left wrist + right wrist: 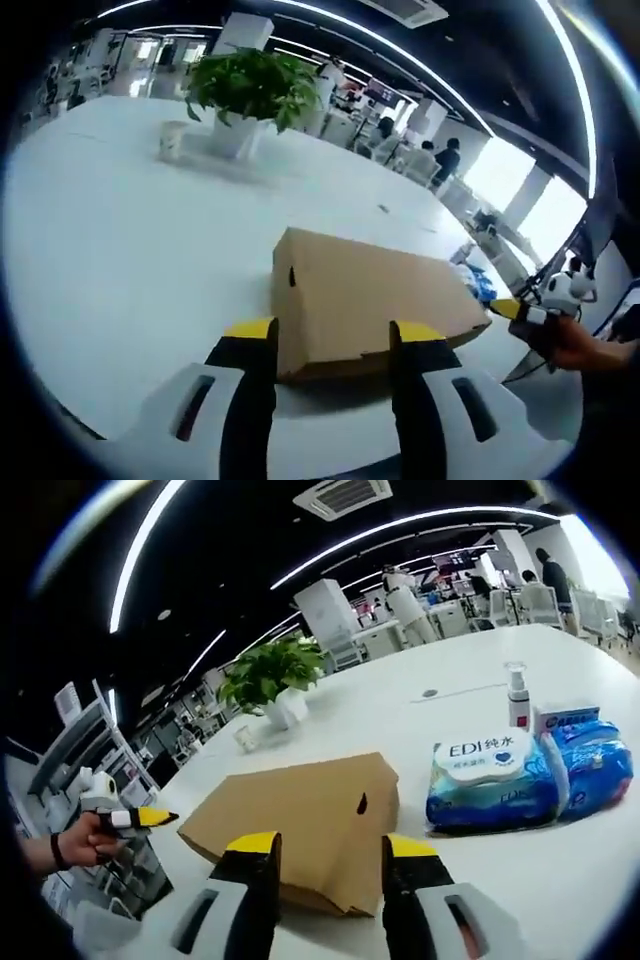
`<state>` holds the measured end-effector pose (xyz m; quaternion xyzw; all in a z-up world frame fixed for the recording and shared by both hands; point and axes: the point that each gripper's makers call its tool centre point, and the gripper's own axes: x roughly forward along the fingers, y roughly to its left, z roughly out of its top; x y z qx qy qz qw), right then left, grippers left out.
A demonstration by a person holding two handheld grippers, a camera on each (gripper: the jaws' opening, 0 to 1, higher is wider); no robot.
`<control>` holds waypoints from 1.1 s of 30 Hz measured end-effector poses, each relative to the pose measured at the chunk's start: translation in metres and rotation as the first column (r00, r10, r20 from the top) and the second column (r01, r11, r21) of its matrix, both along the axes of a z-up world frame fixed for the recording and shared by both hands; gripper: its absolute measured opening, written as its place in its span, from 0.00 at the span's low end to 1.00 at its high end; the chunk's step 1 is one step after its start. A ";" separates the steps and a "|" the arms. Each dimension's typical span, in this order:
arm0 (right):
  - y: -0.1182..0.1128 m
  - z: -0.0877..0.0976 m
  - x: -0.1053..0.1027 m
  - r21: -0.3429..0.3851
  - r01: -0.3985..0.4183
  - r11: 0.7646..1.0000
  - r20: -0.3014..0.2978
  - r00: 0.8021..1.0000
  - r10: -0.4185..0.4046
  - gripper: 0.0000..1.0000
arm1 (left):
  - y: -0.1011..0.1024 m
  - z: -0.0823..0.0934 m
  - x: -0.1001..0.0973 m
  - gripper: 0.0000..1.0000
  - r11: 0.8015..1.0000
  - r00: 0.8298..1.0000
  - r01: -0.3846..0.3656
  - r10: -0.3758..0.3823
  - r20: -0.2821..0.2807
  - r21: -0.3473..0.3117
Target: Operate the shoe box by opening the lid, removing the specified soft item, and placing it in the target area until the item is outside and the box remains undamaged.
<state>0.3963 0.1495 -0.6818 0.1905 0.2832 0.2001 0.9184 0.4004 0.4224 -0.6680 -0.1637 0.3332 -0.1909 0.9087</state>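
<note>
Left gripper view: the closed cardboard shoe box is seen lying on the white table just beyond the left gripper, whose jaws are spread empty, like the right gripper.

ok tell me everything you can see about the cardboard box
The plain brown cardboard shoe box lies flat on the white table, lid closed. It is long and rectangular, with a small dark hole in each visible end wall and no print showing. It looks undented. The left claw and right claw face it from opposite ends, jaws spread, neither seen gripping it. A blue wet-wipes pack sits just beside it.
</note>
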 end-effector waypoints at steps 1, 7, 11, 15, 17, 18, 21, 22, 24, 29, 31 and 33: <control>0.003 -0.002 -0.001 0.002 -0.005 1.000 -0.009 1.000 0.005 0.38 | -0.003 -0.004 -0.001 0.43 1.000 1.000 0.012 -0.012 -0.011 0.014; 0.011 -0.022 -0.008 -0.006 -0.026 1.000 -0.070 0.997 0.026 0.36 | -0.006 -0.024 -0.002 0.37 0.998 0.998 0.014 -0.010 -0.068 0.055; 0.013 -0.030 -0.011 -0.005 -0.027 1.000 -0.090 0.996 0.027 0.32 | -0.004 -0.033 -0.005 0.34 0.998 0.994 0.024 -0.017 -0.106 0.064; 0.014 -0.033 -0.011 -0.002 -0.017 1.000 -0.093 0.996 0.017 0.31 | -0.004 -0.037 -0.006 0.34 0.997 0.993 0.020 -0.012 -0.117 0.069; 0.014 -0.033 -0.011 0.001 -0.011 1.000 -0.089 0.996 0.011 0.31 | -0.005 -0.037 -0.006 0.34 0.997 0.993 0.024 -0.016 -0.121 0.067; 0.013 -0.034 -0.011 0.007 -0.008 1.000 -0.083 0.996 0.009 0.31 | -0.004 -0.037 -0.006 0.34 0.997 0.993 0.026 -0.018 -0.121 0.066; 0.013 -0.034 -0.010 0.013 -0.007 1.000 -0.077 0.997 0.008 0.31 | -0.004 -0.038 -0.005 0.35 0.998 0.991 0.030 -0.022 -0.129 0.056; 0.013 -0.033 -0.007 0.010 -0.005 1.000 -0.072 0.997 0.006 0.31 | -0.004 -0.038 -0.002 0.35 0.998 0.991 0.031 -0.024 -0.134 0.052; 0.012 -0.032 0.001 0.008 0.000 1.000 -0.073 0.997 0.001 0.31 | -0.006 -0.038 0.003 0.35 0.998 0.991 0.034 -0.027 -0.134 0.053; 0.005 -0.031 0.027 -0.013 0.015 1.000 -0.084 0.996 -0.016 0.30 | -0.012 -0.038 0.026 0.35 0.997 0.991 0.037 -0.028 -0.130 0.061; 0.001 -0.031 0.036 -0.019 0.021 1.000 -0.086 0.996 -0.023 0.30 | -0.015 -0.038 0.039 0.35 0.997 0.991 0.037 -0.029 -0.127 0.060; -0.003 -0.031 0.048 -0.023 0.029 0.999 -0.084 0.996 -0.031 0.30 | -0.019 -0.038 0.053 0.35 0.998 0.992 0.037 -0.029 -0.125 0.058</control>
